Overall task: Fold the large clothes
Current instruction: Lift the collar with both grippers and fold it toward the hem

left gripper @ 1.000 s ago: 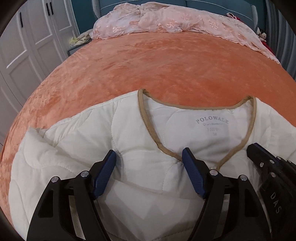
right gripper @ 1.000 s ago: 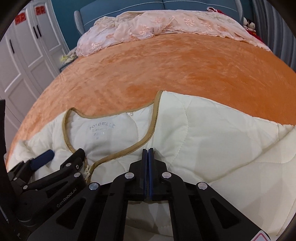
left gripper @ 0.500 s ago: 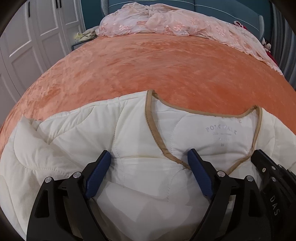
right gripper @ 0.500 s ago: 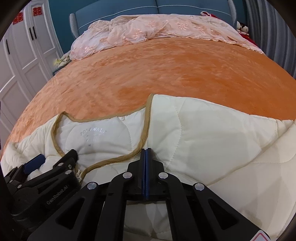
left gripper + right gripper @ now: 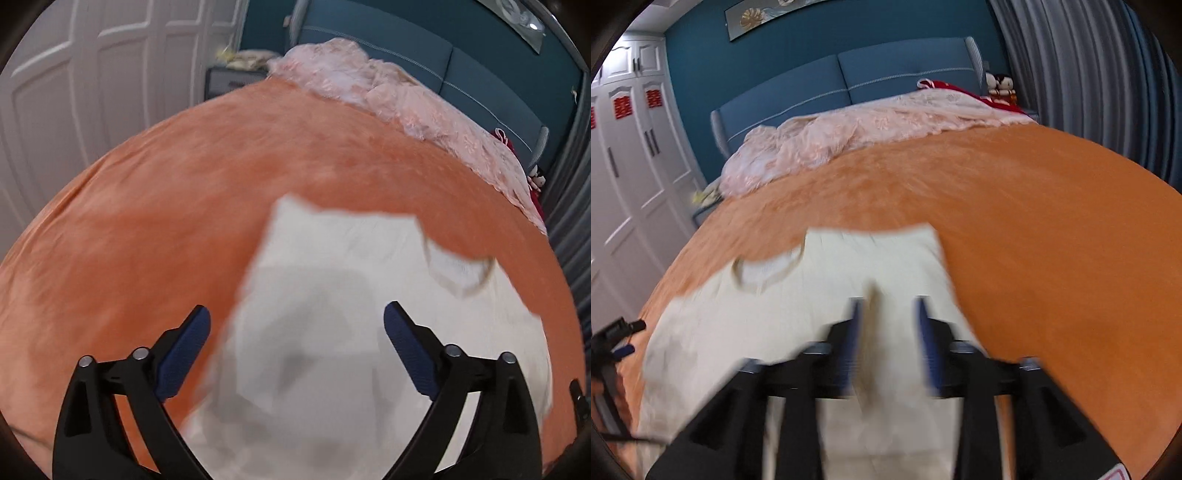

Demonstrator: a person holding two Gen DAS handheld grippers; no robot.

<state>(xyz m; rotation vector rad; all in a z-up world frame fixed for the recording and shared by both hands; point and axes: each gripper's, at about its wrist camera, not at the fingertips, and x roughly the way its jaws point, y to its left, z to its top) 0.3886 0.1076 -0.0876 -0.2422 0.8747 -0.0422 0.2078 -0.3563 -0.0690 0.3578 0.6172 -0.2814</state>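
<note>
A cream quilted jacket (image 5: 332, 332) with tan trim lies on the orange bed cover (image 5: 147, 221), folded into a narrower shape. Its tan neckline shows at the far side in both views (image 5: 764, 273). My left gripper (image 5: 295, 347) is open and empty, raised above the jacket's near left part. My right gripper (image 5: 886, 332) is open above the jacket (image 5: 775, 332), with a tan fold edge between its fingers, untouched. Both views are motion-blurred. The left gripper's tip shows at the right wrist view's left edge (image 5: 617, 332).
A pink lace cover (image 5: 868, 129) lies heaped at the bed's head against the blue headboard (image 5: 849, 85). White wardrobe doors (image 5: 92, 92) stand left. Grey curtains (image 5: 1089, 74) hang right. Orange bedding (image 5: 1052, 258) surrounds the jacket.
Both grippers have pulled back and up from the jacket. The right gripper, shut before, has opened. The jacket's sides now lie folded inward, so it looks narrower.
</note>
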